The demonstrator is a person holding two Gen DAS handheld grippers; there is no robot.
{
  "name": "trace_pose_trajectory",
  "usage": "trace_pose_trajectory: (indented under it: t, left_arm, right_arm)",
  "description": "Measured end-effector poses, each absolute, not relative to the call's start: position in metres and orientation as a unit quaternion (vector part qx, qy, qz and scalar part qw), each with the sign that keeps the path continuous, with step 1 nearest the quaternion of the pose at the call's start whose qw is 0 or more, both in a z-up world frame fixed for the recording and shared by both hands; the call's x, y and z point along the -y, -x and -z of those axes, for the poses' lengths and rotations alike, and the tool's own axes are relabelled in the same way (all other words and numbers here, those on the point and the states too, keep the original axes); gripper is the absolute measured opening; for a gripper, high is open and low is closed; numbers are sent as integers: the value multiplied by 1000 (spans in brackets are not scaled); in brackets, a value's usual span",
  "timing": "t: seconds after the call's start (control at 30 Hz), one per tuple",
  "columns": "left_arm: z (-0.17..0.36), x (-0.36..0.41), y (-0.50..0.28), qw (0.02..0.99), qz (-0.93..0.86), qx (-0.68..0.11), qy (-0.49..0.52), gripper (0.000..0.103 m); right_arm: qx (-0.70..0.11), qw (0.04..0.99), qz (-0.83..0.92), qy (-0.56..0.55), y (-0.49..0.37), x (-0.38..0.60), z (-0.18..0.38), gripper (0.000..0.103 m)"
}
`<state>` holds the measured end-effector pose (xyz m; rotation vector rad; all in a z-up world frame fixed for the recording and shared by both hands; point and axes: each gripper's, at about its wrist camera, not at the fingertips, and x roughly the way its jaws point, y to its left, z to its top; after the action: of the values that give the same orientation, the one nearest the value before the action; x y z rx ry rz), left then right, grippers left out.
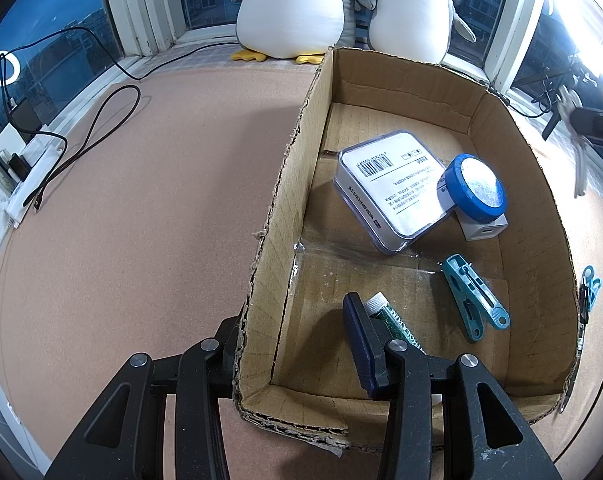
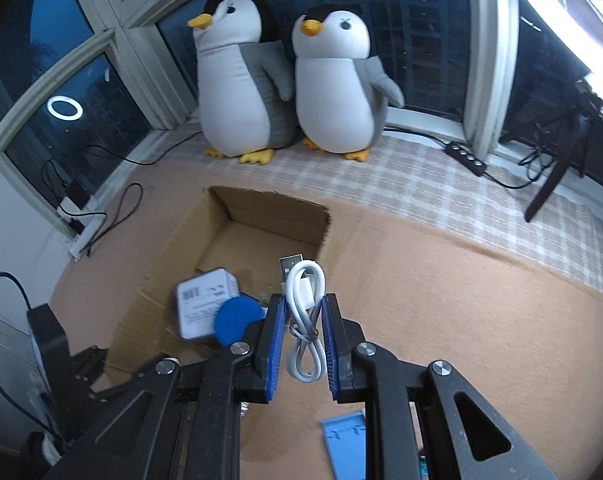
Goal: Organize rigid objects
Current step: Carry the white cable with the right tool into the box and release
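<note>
the right gripper (image 2: 301,330) has its blue pads (image 2: 275,344) pinched on a coiled white usb cable (image 2: 304,312), the loops bunched between them and the metal plug sticking out past the tips. it hangs in the air just beside the right wall of the cardboard box (image 2: 173,264), above the tan mat (image 2: 461,300). across from it, the left gripper (image 1: 301,344) is clamped narrow on the box's left wall (image 1: 285,184), one finger inside and one outside, steadying it.

inside the box lie a clear square case with a barcode label (image 1: 389,192), a blue-rimmed round tin (image 1: 477,188) leaning on it over a small white charger block (image 1: 485,232), a teal clip (image 1: 473,300) and a green glitter tube (image 1: 397,320) close to the left finger. two plush penguins (image 2: 285,80) sit on the sill behind.

to do this step well, i'd say carry the cable over the wall high enough that the dangling loop clears the rim, then let go above the bare cardboard at the far end. the left hand should hold firm so the light box doesn't slide.
</note>
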<state>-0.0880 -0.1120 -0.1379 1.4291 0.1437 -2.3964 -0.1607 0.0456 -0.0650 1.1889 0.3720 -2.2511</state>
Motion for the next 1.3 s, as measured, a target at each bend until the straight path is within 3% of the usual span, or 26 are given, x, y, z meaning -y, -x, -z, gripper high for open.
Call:
trace_pose_trajectory:
  t: [0.37, 1.13, 1.2, 1.27, 1.3]
  left_arm:
    - [138, 113, 89, 174, 845, -51, -503, 45]
    - [138, 114, 90, 173, 845, -51, -503, 45]
    - [138, 114, 90, 173, 845, -51, -503, 45]
    - [138, 114, 90, 173, 846, -51, -502, 45]
    - [139, 114, 90, 173, 846, -51, -502, 45]
  right_arm:
    - [-136, 307, 815, -471, 155, -1, 87, 17]
    - [-170, 250, 826, -475, 185, 8, 104, 17]
    - [-168, 251, 826, -477, 185, 8, 103, 22]
    - [-167, 246, 829, -474, 186, 7, 102, 40]
    - [-167, 246, 831, -471, 185, 7, 101, 44]
